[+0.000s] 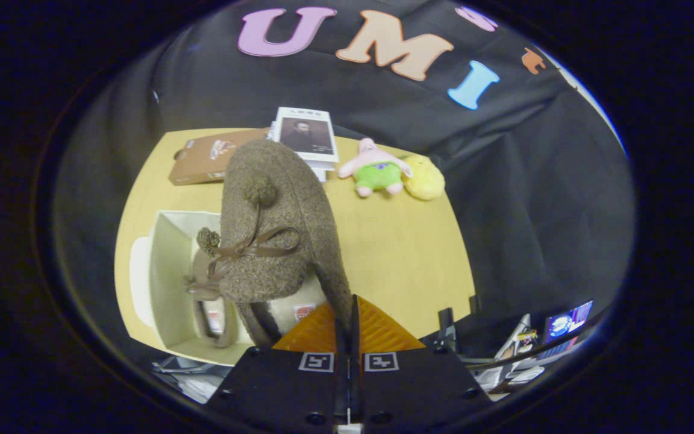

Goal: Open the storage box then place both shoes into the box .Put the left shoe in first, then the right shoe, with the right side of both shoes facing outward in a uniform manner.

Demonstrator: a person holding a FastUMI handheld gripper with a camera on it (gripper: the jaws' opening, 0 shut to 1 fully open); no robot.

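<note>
My gripper (352, 310) is shut on the rim of a brown woolly shoe (281, 223) with a ribbon bow and pompoms. The shoe hangs toe-up just ahead of the fingers, above the right part of the open white storage box (169, 283). Inside the box lies another brown shoe (208, 301), partly hidden by the held one. The box lid (140, 283) lies flat on the far side of the box from the fingers.
The box stands on a light wooden table (401, 253). Beyond the shoe lie a brown cardboard box (208, 158), a stack of books (305, 137), a pink and green plush toy (376, 169) and a yellow plush (424, 178). Clutter shows past the table's near edge.
</note>
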